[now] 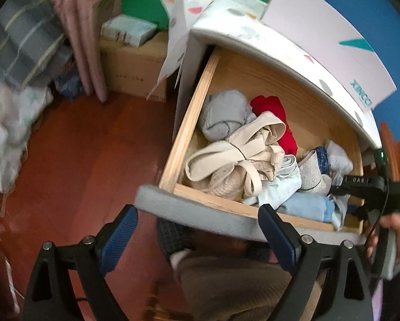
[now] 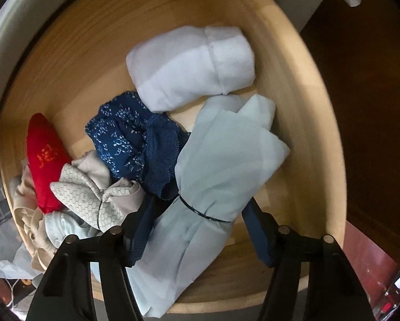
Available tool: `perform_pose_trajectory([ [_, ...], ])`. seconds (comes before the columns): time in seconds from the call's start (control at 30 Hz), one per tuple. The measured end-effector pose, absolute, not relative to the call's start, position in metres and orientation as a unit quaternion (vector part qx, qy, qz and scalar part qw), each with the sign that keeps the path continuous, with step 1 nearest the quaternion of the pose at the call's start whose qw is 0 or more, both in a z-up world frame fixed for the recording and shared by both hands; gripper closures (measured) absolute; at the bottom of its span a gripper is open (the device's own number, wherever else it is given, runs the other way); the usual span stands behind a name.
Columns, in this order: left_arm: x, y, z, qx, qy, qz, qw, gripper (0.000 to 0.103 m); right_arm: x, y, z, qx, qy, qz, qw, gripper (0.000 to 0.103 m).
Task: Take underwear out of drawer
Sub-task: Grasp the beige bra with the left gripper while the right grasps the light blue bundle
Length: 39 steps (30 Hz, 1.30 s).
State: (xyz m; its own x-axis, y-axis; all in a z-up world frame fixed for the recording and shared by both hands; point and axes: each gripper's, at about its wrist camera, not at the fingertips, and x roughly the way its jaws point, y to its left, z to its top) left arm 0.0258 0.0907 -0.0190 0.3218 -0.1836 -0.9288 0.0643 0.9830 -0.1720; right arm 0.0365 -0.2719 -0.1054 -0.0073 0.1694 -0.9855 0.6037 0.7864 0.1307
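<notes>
The drawer (image 1: pixel 191 123) is pulled out, and I take it as my landmark for all places. The step in hand is the grasp itself. The right gripper (image 2: pixel 197 230) points straight down into the drawer, at its right end near the front board. Between its two blue pads lies a pale blue bundle (image 2: pixel 226 165) tied at the waist with a thin dark band. I believe this is the underwear to be taken. The left pad seems to lie against the cloth, while the right pad seems just beside it, so I judge the jaws half closed around the bundle and not yet clamped on it.

The left gripper (image 1: pixel 197 230) hangs above the front edge of the drawer with its fingers apart and nothing between them.

In my judgement, the next move asks the right jaws to close fully at the tied waist, then a straight lift. The cloth is soft and may slip. The navy patterned piece (image 2: pixel 127 139) touches the bundle on its left and could be dragged along.

For writing: a flat pinkish box (image 1: pixel 333 53) on the cabinet top behind the drawer shows teal letters, perhaps "XINGO". The red cloth (image 2: pixel 46 165), towards the left in the drawer, carries orange embroidered characters which I cannot read. The print on the cardboard box (image 1: pixel 135 67) on the floor to the left of the drawer is too small.
</notes>
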Motion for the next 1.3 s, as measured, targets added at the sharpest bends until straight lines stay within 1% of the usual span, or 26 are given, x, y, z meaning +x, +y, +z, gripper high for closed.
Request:
perform_pose_trajectory([
  [0.13, 0.023, 0.079, 0.006, 0.041, 0.526, -0.096, 0.844, 0.009, 0.046, -0.264, -0.113, 0.264, 0.698, -0.159, 0.646, 0.044],
  [0.23, 0.028, 0.068, 0.014, 0.083, 0.511, -0.115, 0.847, 0.009, 0.046, -0.258, -0.12, 0.249, 0.701, -0.152, 0.651, 0.045],
  [0.37, 0.037, 0.05, 0.009, 0.119, 0.518, -0.149, 0.834, 0.009, 0.048, -0.246, -0.119, 0.227, 0.705, -0.138, 0.658, 0.05],
  [0.43, 0.043, 0.041, 0.0, 0.13, 0.537, -0.174, 0.815, 0.009, 0.044, -0.237, -0.113, 0.216, 0.704, -0.133, 0.664, 0.057],
  [0.5, 0.049, 0.035, -0.009, 0.138, 0.551, -0.188, 0.801, 0.009, 0.043, -0.233, -0.112, 0.206, 0.699, -0.126, 0.673, 0.061],
  [0.63, 0.064, 0.027, -0.023, 0.144, 0.574, -0.19, 0.783, 0.009, 0.033, -0.219, -0.088, 0.17, 0.684, -0.126, 0.698, 0.066],
  [0.73, 0.073, 0.023, -0.031, 0.141, 0.588, -0.196, 0.772, 0.009, 0.025, -0.208, -0.074, 0.13, 0.668, -0.129, 0.721, 0.067],
  [0.93, 0.087, 0.006, -0.057, 0.159, 0.62, -0.197, 0.743, 0.009, 0.011, -0.191, -0.041, 0.114, 0.62, -0.117, 0.767, 0.067],
  [1.13, 0.098, -0.002, -0.079, 0.153, 0.646, -0.193, 0.723, 0.01, -0.008, -0.176, -0.027, 0.116, 0.593, -0.1, 0.791, 0.067],
  [1.3, 0.098, -0.013, -0.087, 0.161, 0.645, -0.194, 0.721, 0.01, -0.019, -0.182, -0.023, 0.142, 0.592, -0.089, 0.788, 0.067],
])
